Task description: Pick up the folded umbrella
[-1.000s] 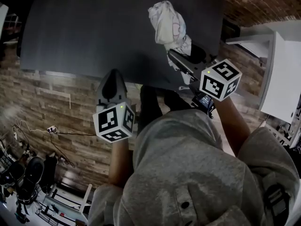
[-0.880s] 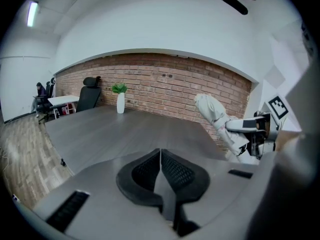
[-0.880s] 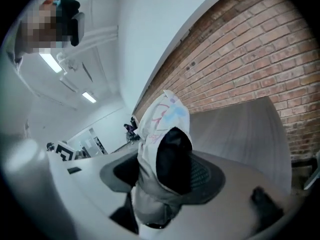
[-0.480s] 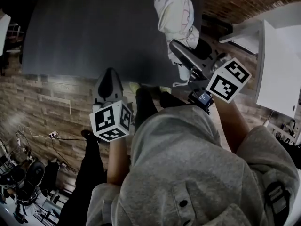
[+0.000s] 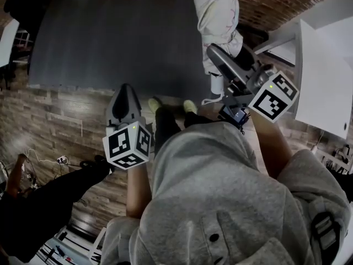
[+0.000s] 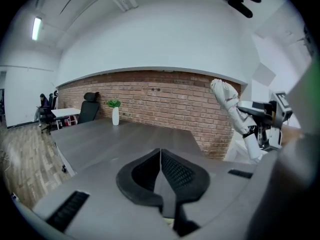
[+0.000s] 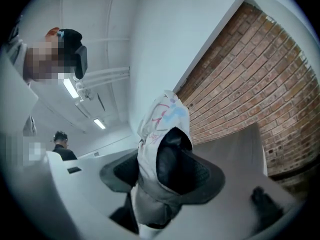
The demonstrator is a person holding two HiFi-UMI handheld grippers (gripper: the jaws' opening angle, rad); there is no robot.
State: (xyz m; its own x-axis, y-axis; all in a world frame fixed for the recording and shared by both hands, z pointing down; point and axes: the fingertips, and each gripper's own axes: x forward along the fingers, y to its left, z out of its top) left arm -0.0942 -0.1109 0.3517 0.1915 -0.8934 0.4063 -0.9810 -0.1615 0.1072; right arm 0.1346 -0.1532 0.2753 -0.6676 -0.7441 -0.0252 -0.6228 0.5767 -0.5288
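The folded umbrella, white with pastel print, is held in the air beside the right end of the dark table. My right gripper is shut on its lower part, just above the handle. In the right gripper view the umbrella stands up between the two black jaws of the right gripper. My left gripper is shut with nothing in it, over the table's near edge. In the left gripper view the left gripper points across the table, with the umbrella at the right.
A white desk stands at the right. A vase with a plant and an office chair are at the table's far end, before a brick wall. Someone in dark clothes is at the lower left.
The right gripper has carried the umbrella up and to the right, off the table. The left gripper has stayed shut in about the same place. A dark-clothed person has come in at the lower left.
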